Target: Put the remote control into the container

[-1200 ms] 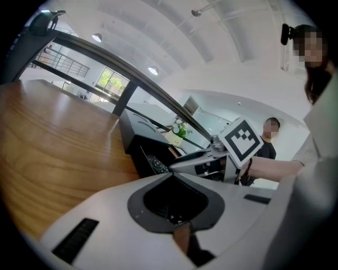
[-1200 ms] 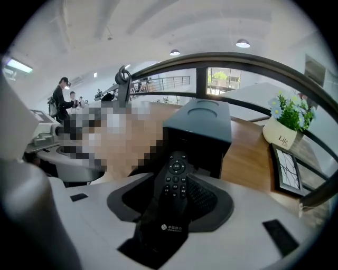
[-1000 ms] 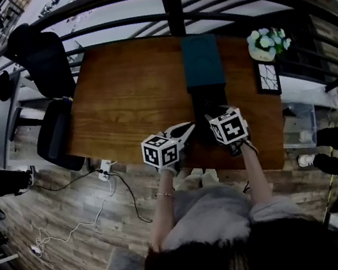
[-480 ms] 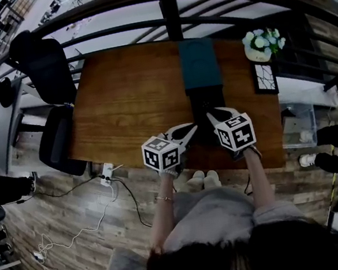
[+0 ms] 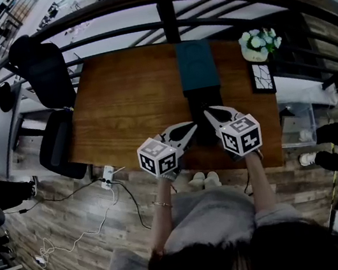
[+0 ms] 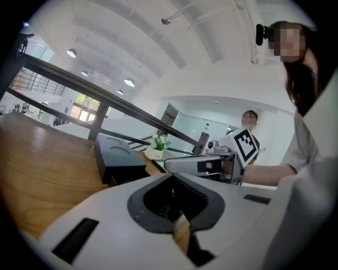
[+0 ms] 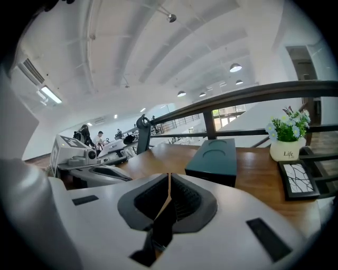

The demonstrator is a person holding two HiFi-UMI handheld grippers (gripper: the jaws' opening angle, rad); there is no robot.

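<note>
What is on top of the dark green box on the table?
Nothing lies on the box; its flat top shows two round recesses. Its inside is covered and unseen.

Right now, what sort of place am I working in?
Probably an open-plan office or lab, on a raised level: a brown wooden table stands beside a dark curved metal railing, and a black office chair sits at its end.

right gripper (image 5: 207, 113) drawn back, fingers (image 5: 220, 116) closing with nothing between them

One table (image 5: 124, 100), one container (image 5: 196, 65), one flowerpot (image 5: 259, 45), one frame (image 5: 262, 78), two grippers (image 5: 189, 132) (image 5: 208, 115).
</note>
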